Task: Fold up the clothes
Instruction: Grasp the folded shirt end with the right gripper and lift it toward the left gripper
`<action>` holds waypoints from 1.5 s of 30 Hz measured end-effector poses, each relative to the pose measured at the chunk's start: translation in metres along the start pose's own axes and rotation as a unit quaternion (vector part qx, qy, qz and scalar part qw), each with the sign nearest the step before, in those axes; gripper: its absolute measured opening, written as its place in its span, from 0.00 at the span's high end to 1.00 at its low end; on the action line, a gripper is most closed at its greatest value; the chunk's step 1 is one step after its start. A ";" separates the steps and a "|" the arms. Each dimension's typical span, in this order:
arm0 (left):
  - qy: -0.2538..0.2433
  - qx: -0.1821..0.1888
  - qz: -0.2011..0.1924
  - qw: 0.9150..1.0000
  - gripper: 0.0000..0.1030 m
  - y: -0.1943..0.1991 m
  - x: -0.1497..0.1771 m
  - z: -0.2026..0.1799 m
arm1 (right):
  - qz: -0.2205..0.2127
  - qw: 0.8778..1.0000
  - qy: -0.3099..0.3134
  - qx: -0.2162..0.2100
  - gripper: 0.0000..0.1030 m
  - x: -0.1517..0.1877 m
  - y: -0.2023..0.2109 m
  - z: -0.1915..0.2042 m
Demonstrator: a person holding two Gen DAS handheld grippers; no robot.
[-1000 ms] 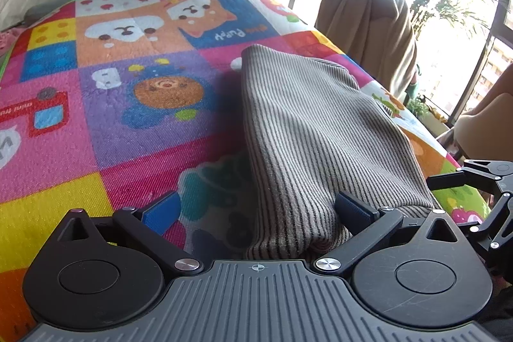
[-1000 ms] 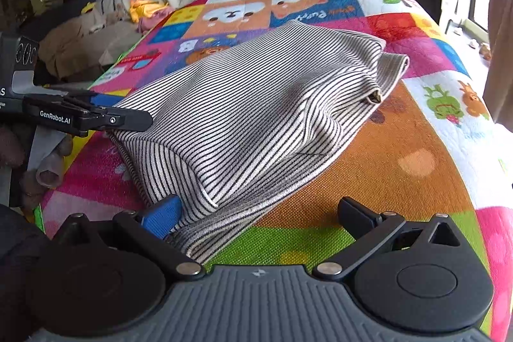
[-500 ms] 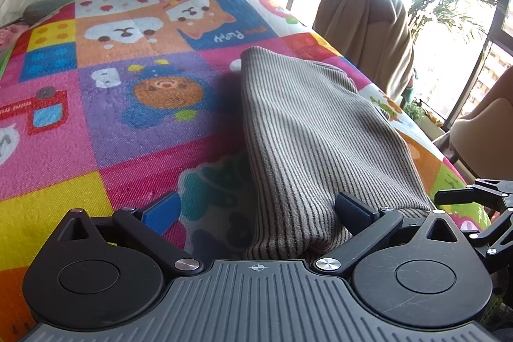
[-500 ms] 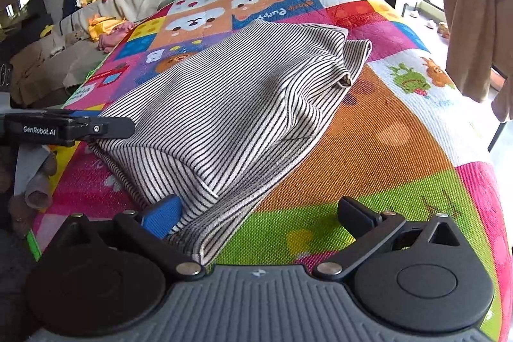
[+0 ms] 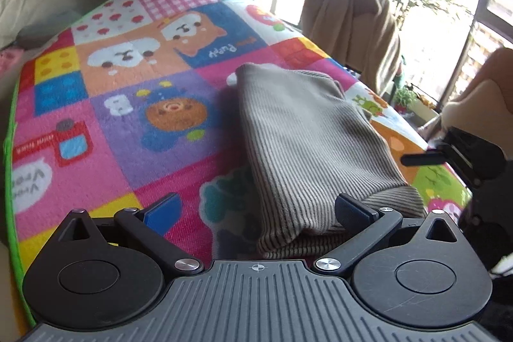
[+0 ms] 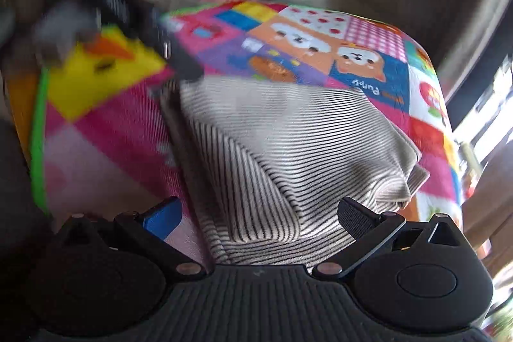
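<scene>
The colourful play mat (image 5: 105,104) covered the whole work surface, and its green border ran down the left side in the left wrist view; much bare mat lay open to the left of the striped garment (image 5: 307,146) and beyond its far end. The garment lay folded on the right half of the mat, long and narrow, with its near end between the fingers of the left gripper (image 5: 256,210). The jaws of this gripper were wide apart and clamped nothing; the dark finger touched the near right corner of the cloth. A brown cloth over a chair (image 5: 352,24) stood beyond the right edge of the mat, near the window. The right gripper (image 6: 259,213) also had its jaws apart, one on each side of the garment (image 6: 288,156). Compared with half a second before, the right gripper had swung to face the garment from another side, and its picture was blurred; the left gripper had hardly moved.
</scene>
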State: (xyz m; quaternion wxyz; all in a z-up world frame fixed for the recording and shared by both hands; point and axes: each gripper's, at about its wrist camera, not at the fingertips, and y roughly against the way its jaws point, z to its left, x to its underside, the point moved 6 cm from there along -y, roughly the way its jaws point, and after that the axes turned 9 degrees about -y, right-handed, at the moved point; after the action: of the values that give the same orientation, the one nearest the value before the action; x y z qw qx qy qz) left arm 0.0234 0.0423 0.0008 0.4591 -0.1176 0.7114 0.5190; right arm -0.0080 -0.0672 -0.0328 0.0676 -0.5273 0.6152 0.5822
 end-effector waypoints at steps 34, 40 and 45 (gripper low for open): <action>-0.151 0.018 -0.019 0.988 0.00 -0.049 -0.059 -0.021 | -0.041 0.993 -0.070 0.091 0.00 -0.028 -0.002 -0.067; -0.147 0.028 -0.025 0.988 0.00 -0.046 -0.058 -0.018 | -0.045 0.990 -0.106 0.083 0.00 -0.038 0.004 -0.084; -0.175 0.040 -0.027 0.983 0.00 -0.038 -0.052 -0.019 | -0.043 0.986 -0.144 0.067 0.00 -0.042 -0.001 -0.099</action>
State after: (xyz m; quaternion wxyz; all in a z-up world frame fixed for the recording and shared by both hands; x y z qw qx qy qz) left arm 0.0662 -0.0063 0.0183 0.5948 -0.0256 0.6369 0.4898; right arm 0.0631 -0.1211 0.0266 0.2156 -0.4584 0.6132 0.6061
